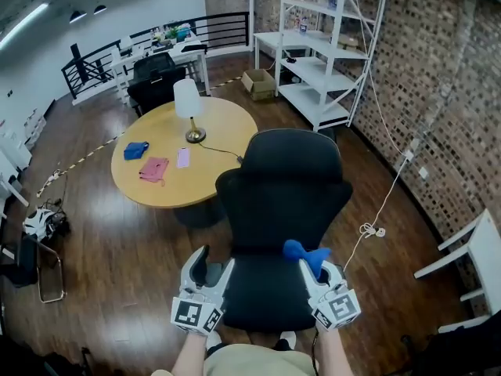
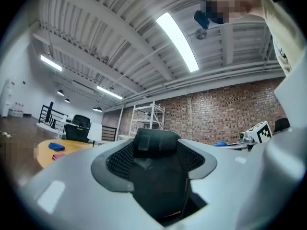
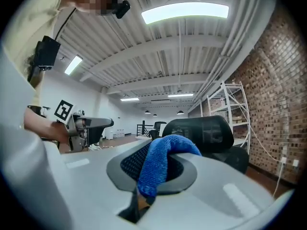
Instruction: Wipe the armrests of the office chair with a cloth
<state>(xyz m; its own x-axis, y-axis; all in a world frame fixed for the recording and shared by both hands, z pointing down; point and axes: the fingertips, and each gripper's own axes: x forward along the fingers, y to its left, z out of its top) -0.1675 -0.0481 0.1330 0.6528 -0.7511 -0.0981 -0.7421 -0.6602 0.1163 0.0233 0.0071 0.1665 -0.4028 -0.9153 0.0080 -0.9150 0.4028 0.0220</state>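
at lower centre of frame, over a black office chair [image 1: 282,202]: right claw [image 1: 317,266] clamped on a blue cloth [image 1: 301,251] right of the seat, left claw [image 1: 210,271] parted and empty, left of it.

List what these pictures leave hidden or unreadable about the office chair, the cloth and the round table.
1. Armrests of the office chair: head view, hidden behind its backrest; neither gripper view shows them.
2. Blue cloth: right gripper view, its lower end vanishes between the jaws of the right gripper.
3. Pink item and blue item on the round table: head view, too small to identify.
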